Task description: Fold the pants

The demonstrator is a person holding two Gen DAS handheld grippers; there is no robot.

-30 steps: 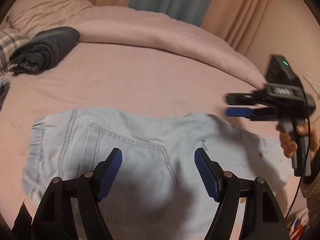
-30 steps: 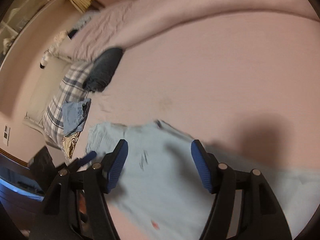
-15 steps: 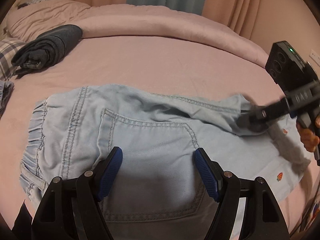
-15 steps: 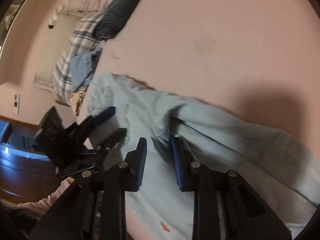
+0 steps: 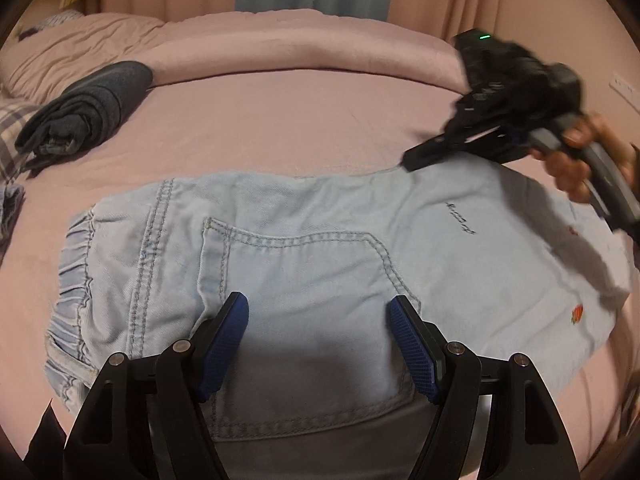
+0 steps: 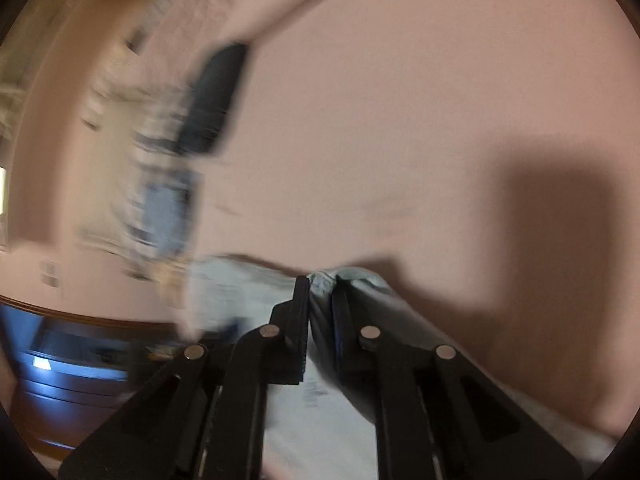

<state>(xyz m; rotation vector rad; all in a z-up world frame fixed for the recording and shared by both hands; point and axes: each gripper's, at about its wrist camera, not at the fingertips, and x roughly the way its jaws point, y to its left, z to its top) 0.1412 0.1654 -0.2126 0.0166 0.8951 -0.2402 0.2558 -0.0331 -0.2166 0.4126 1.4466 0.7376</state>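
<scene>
Dim warm indoor light. Left wrist view mostly sharp; right gripper [image 5: 408, 164] smearing w/ motion blur. Right wrist view blurring heavily, esp. left side. Dark shadow falling on bedsheet [image 6: 400, 120]. Fisheye bending edges, corners vignetting black.

pants [image 5: 312, 264] flat on bed [image 5: 320, 120], left hand-held gripper [image 5: 320, 332] open

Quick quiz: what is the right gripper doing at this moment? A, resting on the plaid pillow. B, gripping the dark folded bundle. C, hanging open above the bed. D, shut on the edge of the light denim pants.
D: the right gripper has its jaws closed together on a bunched edge of the light denim pants.
</scene>
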